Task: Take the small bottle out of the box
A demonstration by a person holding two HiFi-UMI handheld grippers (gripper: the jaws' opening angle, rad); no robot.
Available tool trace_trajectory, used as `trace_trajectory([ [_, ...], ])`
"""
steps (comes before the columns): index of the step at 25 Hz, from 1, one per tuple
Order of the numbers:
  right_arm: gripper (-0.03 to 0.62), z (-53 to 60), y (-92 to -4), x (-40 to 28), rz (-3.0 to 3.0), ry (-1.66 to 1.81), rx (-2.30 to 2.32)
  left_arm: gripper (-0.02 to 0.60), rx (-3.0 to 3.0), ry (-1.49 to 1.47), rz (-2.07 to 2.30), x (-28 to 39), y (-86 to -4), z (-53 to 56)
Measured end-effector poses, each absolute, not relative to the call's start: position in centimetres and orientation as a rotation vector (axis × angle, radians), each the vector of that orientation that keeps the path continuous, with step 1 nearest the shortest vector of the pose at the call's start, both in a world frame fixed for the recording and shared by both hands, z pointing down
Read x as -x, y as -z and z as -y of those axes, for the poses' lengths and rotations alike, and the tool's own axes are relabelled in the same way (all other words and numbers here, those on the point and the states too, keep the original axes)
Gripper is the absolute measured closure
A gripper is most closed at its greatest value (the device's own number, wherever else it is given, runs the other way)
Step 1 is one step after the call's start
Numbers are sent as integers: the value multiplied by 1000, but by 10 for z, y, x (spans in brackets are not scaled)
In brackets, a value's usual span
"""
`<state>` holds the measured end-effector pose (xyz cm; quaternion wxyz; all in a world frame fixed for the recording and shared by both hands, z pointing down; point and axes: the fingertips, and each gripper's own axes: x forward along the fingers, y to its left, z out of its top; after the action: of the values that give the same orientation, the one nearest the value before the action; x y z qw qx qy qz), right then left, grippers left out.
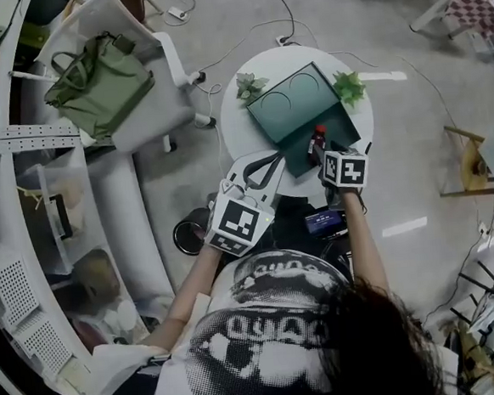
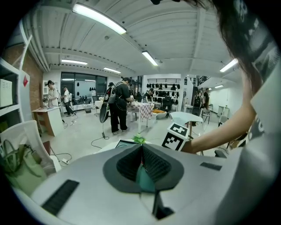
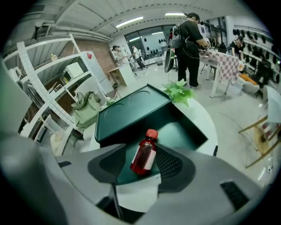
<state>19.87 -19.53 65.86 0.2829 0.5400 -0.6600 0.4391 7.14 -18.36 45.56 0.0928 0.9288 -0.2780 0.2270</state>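
A small bottle [image 1: 317,138] of red liquid with a red cap is at the near edge of the dark green box [image 1: 286,104], whose lid stands open on the round white table [image 1: 242,129]. In the right gripper view the bottle [image 3: 144,154] tilts between the wide-apart jaws of my right gripper [image 3: 141,166]; it rests near the right pad and is clear of the left one. My right gripper [image 1: 334,162] is just in front of the bottle. My left gripper [image 1: 268,167] hovers at the table's near left, left of the box. Its jaws are shut [image 2: 141,151] on nothing.
Two green plant sprigs [image 1: 249,85] [image 1: 349,85] lie beside the box. A green bag [image 1: 97,81] sits on a white chair at the left, next to white shelves [image 1: 15,279]. Cables [image 1: 243,35] run across the floor. People stand at tables in the background.
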Motion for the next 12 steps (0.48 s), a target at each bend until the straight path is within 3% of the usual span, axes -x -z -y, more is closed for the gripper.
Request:
trace_trajectory([
  [12, 335, 200, -707, -190, 1576, -1348, -1388, 568, -2697, -673, 981, -52, -454, 191],
])
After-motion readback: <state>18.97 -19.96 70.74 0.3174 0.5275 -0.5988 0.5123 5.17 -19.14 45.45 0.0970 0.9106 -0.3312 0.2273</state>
